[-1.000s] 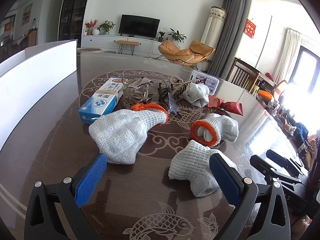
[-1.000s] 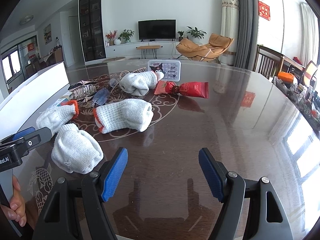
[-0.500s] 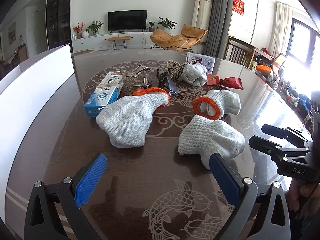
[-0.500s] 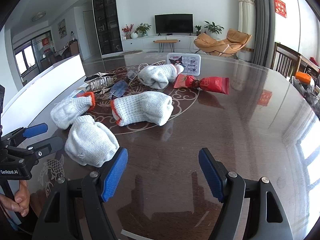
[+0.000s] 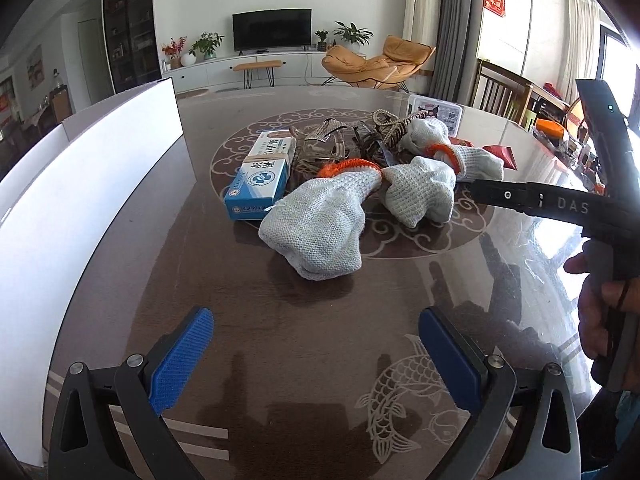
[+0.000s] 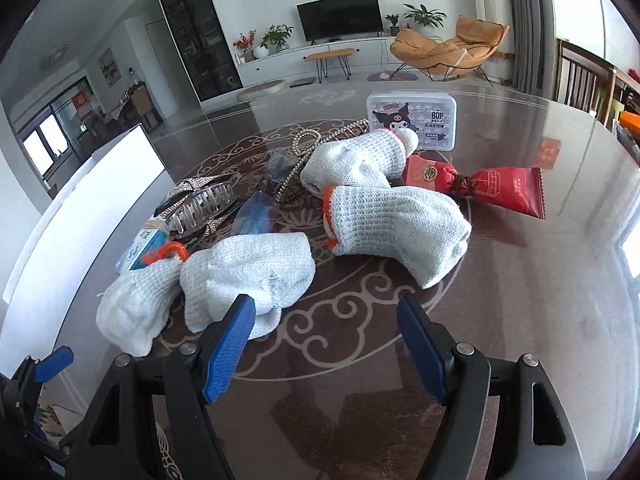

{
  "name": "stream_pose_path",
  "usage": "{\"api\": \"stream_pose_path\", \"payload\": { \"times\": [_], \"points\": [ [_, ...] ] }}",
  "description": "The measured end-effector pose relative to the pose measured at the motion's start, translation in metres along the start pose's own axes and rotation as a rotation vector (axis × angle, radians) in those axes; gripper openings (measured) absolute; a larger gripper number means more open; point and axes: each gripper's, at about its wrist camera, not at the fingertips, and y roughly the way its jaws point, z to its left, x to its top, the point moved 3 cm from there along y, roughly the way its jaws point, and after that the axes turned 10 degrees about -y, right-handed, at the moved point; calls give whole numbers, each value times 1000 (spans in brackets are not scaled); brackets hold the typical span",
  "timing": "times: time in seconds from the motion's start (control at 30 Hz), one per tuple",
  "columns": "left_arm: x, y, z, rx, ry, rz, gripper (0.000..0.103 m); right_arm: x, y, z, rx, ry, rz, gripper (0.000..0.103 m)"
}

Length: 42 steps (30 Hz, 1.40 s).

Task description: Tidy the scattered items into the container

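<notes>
Where knitted gloves [image 6: 248,268] bunch, ribbed tongs [image 6: 326,350] gape

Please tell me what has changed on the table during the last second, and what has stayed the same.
The right gripper moved in toward the pile; its left pad now overlaps the nearest white glove, though contact is unclear. Its jaws stay open and hold nothing. The left gripper also stays open and empty, short of the gloves. The gloves, blue box and red packet lie as before.
</notes>
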Motion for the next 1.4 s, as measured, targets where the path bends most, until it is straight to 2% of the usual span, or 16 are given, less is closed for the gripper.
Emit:
{"api": "stream_pose_path", "payload": {
  "times": [0.17, 0.23, 0.37, 0.63, 0.83, 1.4],
  "points": [
    [-1, 24, -22, 25, 73, 72, 103, -38, -32, -7, -88, -120, 15, 74],
    [-2, 35, -31, 41, 79, 108, 103, -48, -33, -18, -108, -110, 31, 74],
    [3, 44, -36, 38, 20, 126, 103, -51, -29, -33, -136, -72, 40, 74],
    [12, 52, -24, 92, -62, 104, 103, -49, -23, -37, -159, -58, 62, 74],
    [11, 51, -24, 99, -69, 93, 103, -49, -18, -30, -215, -105, 95, 75],
    [11, 51, -23, 99, -69, 93, 103, -51, -17, -31, -207, -99, 93, 76]
  ]
}}
